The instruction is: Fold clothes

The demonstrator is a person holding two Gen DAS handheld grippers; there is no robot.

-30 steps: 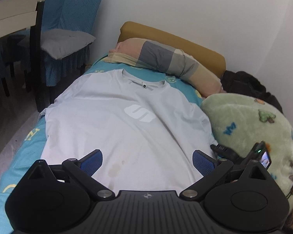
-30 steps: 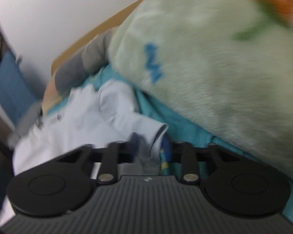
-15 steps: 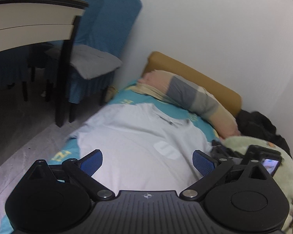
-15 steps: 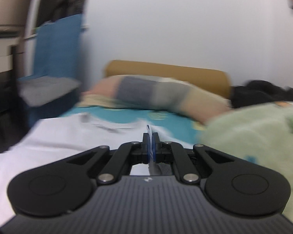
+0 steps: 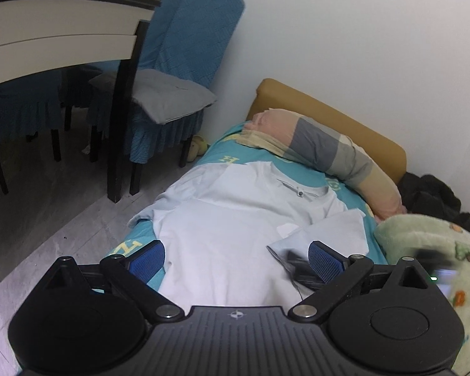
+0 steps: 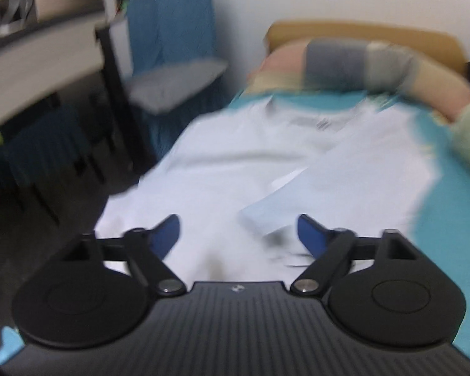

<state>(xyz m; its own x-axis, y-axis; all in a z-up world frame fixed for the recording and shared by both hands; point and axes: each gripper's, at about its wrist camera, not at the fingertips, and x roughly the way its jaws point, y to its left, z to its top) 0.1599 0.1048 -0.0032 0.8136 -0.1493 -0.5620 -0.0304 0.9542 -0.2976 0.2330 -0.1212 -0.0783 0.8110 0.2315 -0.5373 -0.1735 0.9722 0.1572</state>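
A pale blue T-shirt [image 5: 222,235] lies flat on the teal bed sheet [image 5: 232,153], collar toward the headboard. Its right sleeve [image 5: 332,232] is folded inward over the chest; in the blurred right wrist view the shirt [image 6: 222,172] and the folded sleeve [image 6: 344,188] also show. My left gripper [image 5: 236,258] is open and empty above the shirt's lower part. My right gripper [image 6: 238,235] is open and empty just above the shirt, with the sleeve's end between its fingers. The right gripper's body shows dark and blurred at the sleeve's end in the left wrist view.
A striped pillow [image 5: 322,150] lies against the tan headboard [image 5: 329,112]. A green fleece blanket [image 5: 438,250] bounds the right side, with dark clothes [image 5: 432,197] behind. A blue-covered chair [image 5: 172,94] and a table [image 5: 62,31] stand left of the bed.
The right gripper carried the right sleeve inward over the chest, then opened and let it go. The left gripper drew back and rose, staying open.
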